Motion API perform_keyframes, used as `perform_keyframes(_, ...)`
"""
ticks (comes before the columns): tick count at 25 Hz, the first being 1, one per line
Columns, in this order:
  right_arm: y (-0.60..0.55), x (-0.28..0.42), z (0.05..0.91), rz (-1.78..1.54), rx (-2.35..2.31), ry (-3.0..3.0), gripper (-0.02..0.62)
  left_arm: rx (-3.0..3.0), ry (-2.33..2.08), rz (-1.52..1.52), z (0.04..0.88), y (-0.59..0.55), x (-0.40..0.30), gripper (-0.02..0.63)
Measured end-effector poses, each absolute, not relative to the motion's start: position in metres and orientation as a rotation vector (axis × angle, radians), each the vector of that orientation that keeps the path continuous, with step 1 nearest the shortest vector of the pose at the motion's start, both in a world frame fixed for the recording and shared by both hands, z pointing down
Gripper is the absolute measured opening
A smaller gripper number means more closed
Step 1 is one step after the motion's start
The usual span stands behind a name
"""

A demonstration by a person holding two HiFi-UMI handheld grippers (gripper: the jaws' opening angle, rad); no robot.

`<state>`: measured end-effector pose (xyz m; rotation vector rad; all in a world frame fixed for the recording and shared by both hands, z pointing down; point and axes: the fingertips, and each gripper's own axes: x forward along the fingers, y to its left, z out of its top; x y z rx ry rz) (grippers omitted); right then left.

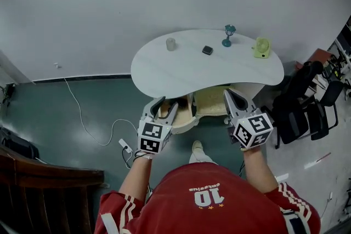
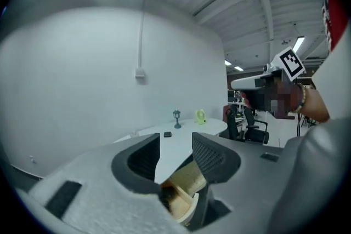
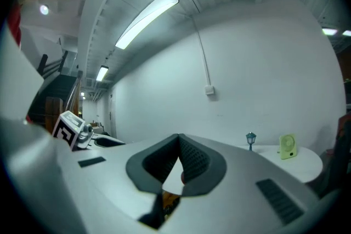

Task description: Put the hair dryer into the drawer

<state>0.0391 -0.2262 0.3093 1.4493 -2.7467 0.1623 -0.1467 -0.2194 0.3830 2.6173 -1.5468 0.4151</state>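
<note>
Under the white table (image 1: 181,71) a drawer (image 1: 211,100) with a pale yellow inside stands pulled out. A dark object (image 1: 179,102) lies at its left end; I cannot tell whether it is the hair dryer. My left gripper (image 1: 167,104) hovers over that end, open and holding nothing. In the left gripper view the drawer (image 2: 189,179) shows between and below the parted jaws of the left gripper (image 2: 175,142). My right gripper (image 1: 229,92) is at the drawer's right end, shut and empty. Its tips touch in the right gripper view (image 3: 179,137).
On the table stand a grey cup (image 1: 171,44), a small black item (image 1: 207,50), a teal lamp figurine (image 1: 228,35) and a yellow-green mini fan (image 1: 262,47). Black chairs (image 1: 307,101) crowd the right. A white cable and power strip (image 1: 125,144) lie on the floor at left.
</note>
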Motion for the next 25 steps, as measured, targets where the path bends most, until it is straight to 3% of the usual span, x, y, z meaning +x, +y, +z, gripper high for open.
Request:
perform_keyframes(9,-0.185,0.062,0.251,0.021,1.59,-2.74,0.006,2.751,-1.559,0.136,0.294,-0.172,-0.15,0.183)
perform_keyframes(25,-0.124,0.111,0.215,-0.067,1.502,-2.801,0.006,2.721,-1.664,-0.055,0.227,-0.084,-0.12,0.172)
